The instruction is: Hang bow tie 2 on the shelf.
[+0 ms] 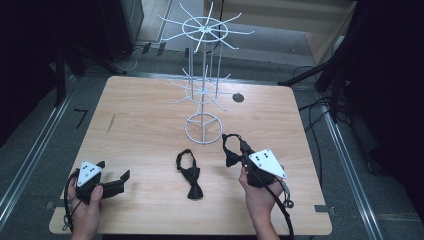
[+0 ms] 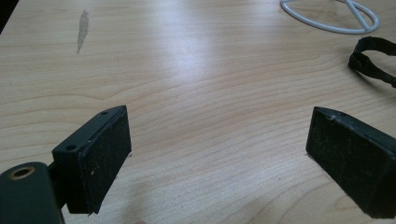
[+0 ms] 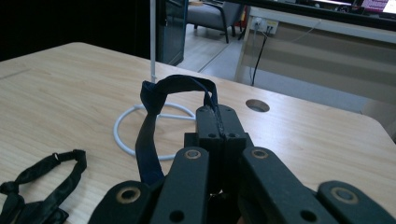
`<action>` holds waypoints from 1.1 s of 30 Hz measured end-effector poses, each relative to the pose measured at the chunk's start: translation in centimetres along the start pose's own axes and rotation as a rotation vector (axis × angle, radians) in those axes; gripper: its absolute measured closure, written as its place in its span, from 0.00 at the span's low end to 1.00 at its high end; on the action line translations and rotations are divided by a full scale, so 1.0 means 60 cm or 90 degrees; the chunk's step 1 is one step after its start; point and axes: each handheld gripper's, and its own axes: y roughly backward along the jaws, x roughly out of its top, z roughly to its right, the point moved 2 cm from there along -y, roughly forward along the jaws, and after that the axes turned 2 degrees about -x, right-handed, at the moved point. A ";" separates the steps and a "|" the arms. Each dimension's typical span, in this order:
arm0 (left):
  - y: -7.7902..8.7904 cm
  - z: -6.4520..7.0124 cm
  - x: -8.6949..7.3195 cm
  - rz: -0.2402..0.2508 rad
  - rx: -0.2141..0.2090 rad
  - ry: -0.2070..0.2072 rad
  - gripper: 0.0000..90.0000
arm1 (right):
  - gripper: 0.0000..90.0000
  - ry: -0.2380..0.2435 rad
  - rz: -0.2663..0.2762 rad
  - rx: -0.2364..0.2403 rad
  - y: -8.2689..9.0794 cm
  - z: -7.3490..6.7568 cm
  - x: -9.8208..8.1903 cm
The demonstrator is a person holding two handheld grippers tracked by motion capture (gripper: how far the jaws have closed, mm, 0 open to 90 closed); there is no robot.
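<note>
— What's closest to you?

— My right gripper [image 3: 219,116]. Its jaws are pressed together on the strap of a bow tie [image 3: 154,98]. The strap arches up out of the jaws in a loop and hangs down on one side.

— Where is that tie from above?

— From the high view my right gripper [image 1: 239,145] is near the table's front right, and the tie [image 1: 231,150] dangles from the tips, knot down, just in front of the rack's base ring [image 1: 203,128].

— And the rack?

— A white wire rack [image 1: 204,75] stands mid-table with two tiers of hooks. In the right gripper view its ring lies on the wood just beyond the held strap.

— Anything else on the table [image 1: 150,115]?

— A second tie [image 1: 189,175] lies flat between my two hands, strap loop toward the rack, bow toward me. It touches neither gripper.

— Your left?

— My left gripper [image 1: 114,175] rests at the front left with its jaws wide apart and only bare wood between them. In the left gripper view the pads [image 2: 105,158] stand open, with the second tie's strap off at the right edge.
</note>
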 end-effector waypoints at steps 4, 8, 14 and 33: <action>0.000 0.000 0.000 0.000 0.000 0.000 0.08 | 1.00 0.006 0.012 0.006 -0.002 -0.004 0.014; 0.000 0.000 0.000 0.000 -0.001 0.001 0.08 | 1.00 0.009 0.023 0.008 -0.004 -0.006 0.031; 0.000 0.000 0.000 0.001 0.000 0.002 0.08 | 1.00 0.016 0.038 0.012 -0.006 -0.010 0.057; 0.003 -0.001 -0.001 0.011 -0.003 0.002 0.08 | 1.00 0.034 0.069 0.016 -0.012 -0.013 0.112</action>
